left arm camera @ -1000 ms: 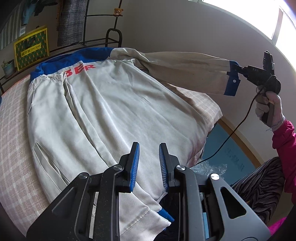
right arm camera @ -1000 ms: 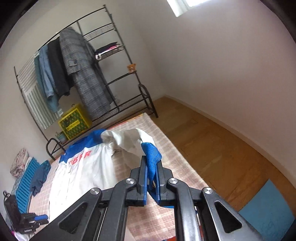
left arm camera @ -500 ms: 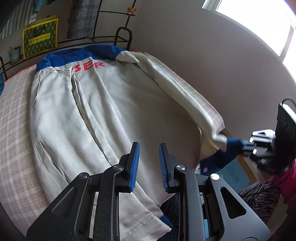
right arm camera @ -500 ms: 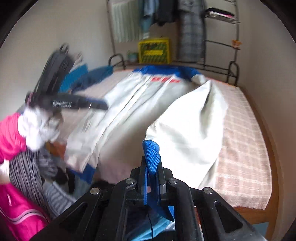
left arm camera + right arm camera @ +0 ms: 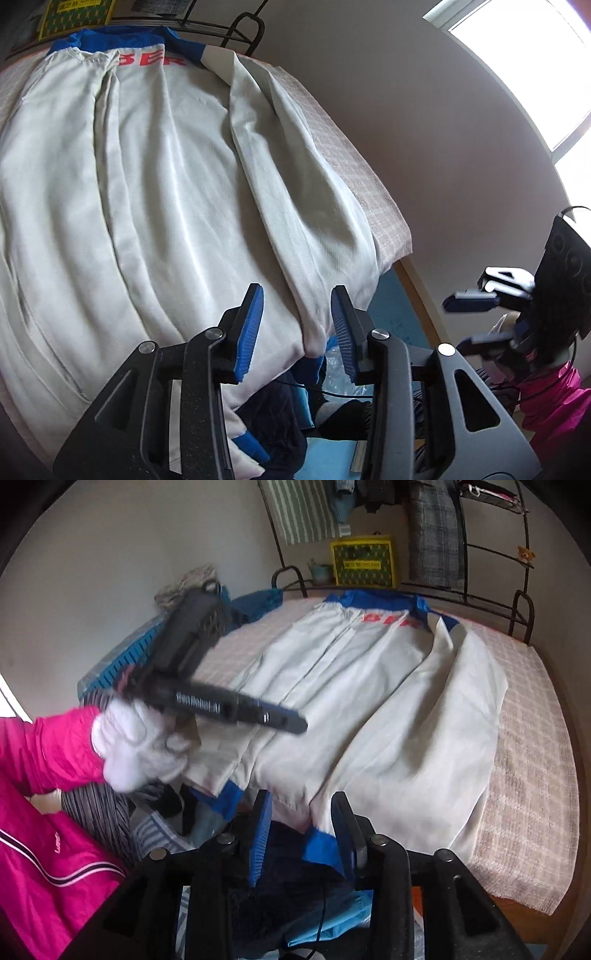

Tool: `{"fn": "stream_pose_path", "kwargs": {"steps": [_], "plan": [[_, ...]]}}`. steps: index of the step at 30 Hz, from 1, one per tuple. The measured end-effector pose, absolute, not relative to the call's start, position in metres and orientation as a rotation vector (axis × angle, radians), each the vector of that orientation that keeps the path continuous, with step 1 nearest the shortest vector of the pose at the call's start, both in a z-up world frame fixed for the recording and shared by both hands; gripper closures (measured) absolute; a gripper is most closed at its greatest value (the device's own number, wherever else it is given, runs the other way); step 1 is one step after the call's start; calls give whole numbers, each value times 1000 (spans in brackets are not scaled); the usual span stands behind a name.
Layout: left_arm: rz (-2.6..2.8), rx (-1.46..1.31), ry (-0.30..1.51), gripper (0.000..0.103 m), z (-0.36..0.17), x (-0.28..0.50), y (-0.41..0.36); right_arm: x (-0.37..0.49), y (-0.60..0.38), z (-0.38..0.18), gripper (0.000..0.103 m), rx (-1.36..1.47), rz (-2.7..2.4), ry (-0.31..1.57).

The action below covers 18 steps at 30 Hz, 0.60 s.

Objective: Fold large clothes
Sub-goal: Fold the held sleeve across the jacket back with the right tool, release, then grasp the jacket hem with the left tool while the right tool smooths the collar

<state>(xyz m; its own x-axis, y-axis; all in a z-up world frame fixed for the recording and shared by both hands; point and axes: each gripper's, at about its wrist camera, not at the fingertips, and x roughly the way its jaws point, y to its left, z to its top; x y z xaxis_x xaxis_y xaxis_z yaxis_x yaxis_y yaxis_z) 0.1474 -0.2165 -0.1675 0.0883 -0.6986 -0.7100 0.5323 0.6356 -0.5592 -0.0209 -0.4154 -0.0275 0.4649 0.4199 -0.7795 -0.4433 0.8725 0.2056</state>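
A white jacket (image 5: 166, 192) with a blue collar and red letters lies flat on the checked bed cover (image 5: 532, 760). One sleeve (image 5: 436, 738) is folded down along the jacket's side, and its blue cuff (image 5: 321, 847) hangs at the bed's near edge. My right gripper (image 5: 301, 834) hovers just over that cuff; its jaws are opening and the pads press on nothing. My left gripper (image 5: 297, 326) is over the jacket's hem with its jaws opening and only cloth lying below them. The right gripper (image 5: 474, 317) also shows at the right of the left wrist view.
A metal clothes rack (image 5: 436, 528) and a yellow box (image 5: 364, 565) stand behind the bed. A blue crate (image 5: 122, 657) sits at the left. Dark clothes and plastic (image 5: 280, 904) pile up on the floor below the near edge. A gloved hand (image 5: 136, 746) holds the left gripper.
The right gripper carried the outstretched sleeve across and down onto the jacket, then let go of the blue cuff. Both grippers' jaws have widened. The left gripper sank toward the hem.
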Motion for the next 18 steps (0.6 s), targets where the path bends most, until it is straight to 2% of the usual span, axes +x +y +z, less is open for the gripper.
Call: {"fn": "stream_pose_path", "kwargs": {"steps": [3, 5, 7, 13, 15, 16, 17, 18], "plan": [[-917, -175, 1190, 60, -177, 141, -230, 7, -429, -5, 67, -26, 461, 904], [-905, -172, 1199, 59, -184, 139, -237, 32, -439, 6, 65, -17, 413, 884], [-893, -197, 1209, 59, -190, 139, -240, 61, -449, 14, 59, 25, 379, 876], [-889, -248, 1233, 60, -209, 141, -246, 153, -460, 19, 59, 84, 335, 882], [-900, -264, 1239, 73, -213, 142, -247, 182, -458, 14, 59, 97, 312, 894], [-908, -269, 1248, 91, -216, 143, -248, 198, -458, 9, 59, 111, 300, 901], [-919, -278, 1256, 96, -219, 143, -248, 215, -457, 3, 59, 124, 288, 912], [-927, -288, 1257, 97, -221, 143, -249, 230, -455, -3, 59, 129, 272, 922]]}}
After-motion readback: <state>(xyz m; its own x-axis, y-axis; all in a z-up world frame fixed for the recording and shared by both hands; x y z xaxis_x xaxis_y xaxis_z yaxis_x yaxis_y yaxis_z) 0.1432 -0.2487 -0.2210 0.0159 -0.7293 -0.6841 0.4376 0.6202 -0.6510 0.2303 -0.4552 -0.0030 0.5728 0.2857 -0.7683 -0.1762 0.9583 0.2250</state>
